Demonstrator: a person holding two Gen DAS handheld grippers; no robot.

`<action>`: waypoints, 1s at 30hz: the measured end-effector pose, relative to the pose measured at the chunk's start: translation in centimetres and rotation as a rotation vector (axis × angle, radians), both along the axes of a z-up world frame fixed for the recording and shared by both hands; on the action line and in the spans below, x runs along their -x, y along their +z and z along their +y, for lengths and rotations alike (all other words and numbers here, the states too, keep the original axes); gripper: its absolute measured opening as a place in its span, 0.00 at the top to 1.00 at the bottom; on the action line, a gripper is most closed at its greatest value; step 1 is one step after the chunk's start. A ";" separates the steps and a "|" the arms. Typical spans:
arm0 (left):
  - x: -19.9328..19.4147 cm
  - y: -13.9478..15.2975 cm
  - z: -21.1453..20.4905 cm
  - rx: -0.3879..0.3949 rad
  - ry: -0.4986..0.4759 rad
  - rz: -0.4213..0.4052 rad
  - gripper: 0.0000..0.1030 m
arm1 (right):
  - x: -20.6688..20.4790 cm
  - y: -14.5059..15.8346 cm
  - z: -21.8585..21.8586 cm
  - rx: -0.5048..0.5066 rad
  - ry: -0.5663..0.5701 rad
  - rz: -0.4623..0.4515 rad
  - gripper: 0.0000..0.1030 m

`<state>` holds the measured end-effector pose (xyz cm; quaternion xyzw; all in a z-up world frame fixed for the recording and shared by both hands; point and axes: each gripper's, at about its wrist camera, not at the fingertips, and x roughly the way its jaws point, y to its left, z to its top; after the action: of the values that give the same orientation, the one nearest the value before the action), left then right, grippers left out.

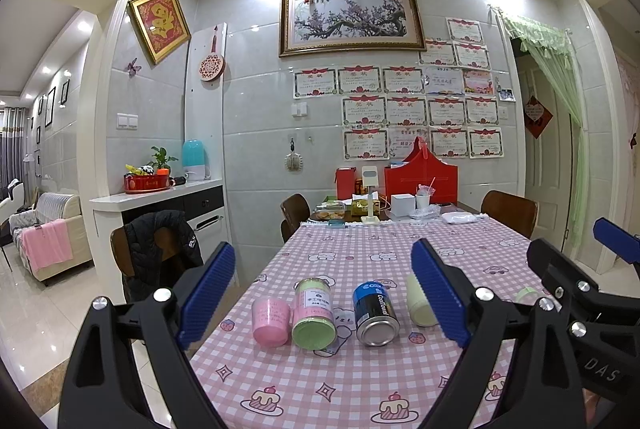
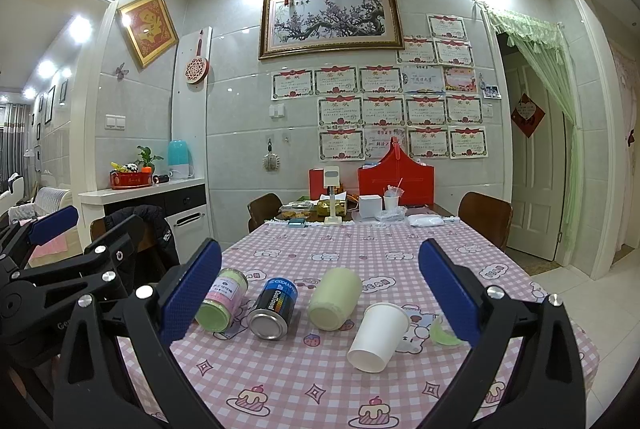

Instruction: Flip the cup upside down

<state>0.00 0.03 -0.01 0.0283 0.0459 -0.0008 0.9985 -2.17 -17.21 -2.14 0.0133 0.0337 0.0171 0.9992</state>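
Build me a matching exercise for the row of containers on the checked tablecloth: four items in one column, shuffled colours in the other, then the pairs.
Items
1. cup at the far left of the row
2. labelled jar
3. can with the metal end
4. paper cup

Colours
A. white
B. pink
C. dark blue and black
D. pale green with a pink and white label

Pairs: 1-B, 2-D, 3-C, 4-A

Both pairs of tongs hang open above the table, holding nothing.
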 end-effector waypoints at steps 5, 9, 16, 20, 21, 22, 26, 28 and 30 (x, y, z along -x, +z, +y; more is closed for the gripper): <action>0.0 0.0 0.0 0.000 0.000 0.000 0.14 | 0.0 0.0 0.0 -0.001 0.000 0.001 0.07; 0.0 0.0 0.0 0.001 0.000 0.002 0.14 | 0.0 0.1 0.0 -0.001 0.001 0.002 0.08; 0.0 0.0 0.0 0.001 0.000 0.002 0.14 | -0.1 -0.1 -0.1 0.000 0.000 0.000 0.07; 0.0 0.0 0.0 0.001 -0.001 0.003 0.14 | -0.2 -0.1 0.0 0.000 -0.001 0.002 0.08; 0.0 0.0 0.0 0.000 -0.001 0.003 0.14 | -0.2 -0.1 -0.1 0.000 -0.001 0.003 0.07; 0.0 0.0 0.0 0.000 0.000 0.003 0.14 | -0.2 -0.1 0.0 0.000 -0.001 0.003 0.07; 0.0 0.0 0.0 0.001 -0.001 0.004 0.14 | -0.2 -0.2 -0.1 0.001 -0.001 0.003 0.07; -0.4 -0.6 0.5 0.000 -0.001 0.005 0.14 | -0.2 -0.1 -0.1 0.000 -0.001 0.003 0.08; -0.4 -0.6 0.5 0.000 -0.001 0.004 0.14 | -0.2 -0.2 -0.1 0.000 0.000 0.004 0.07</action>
<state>0.38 0.53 -0.62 0.0283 0.0480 -0.0012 0.9984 -1.97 -17.30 -2.29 0.0135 0.0358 0.0171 0.9991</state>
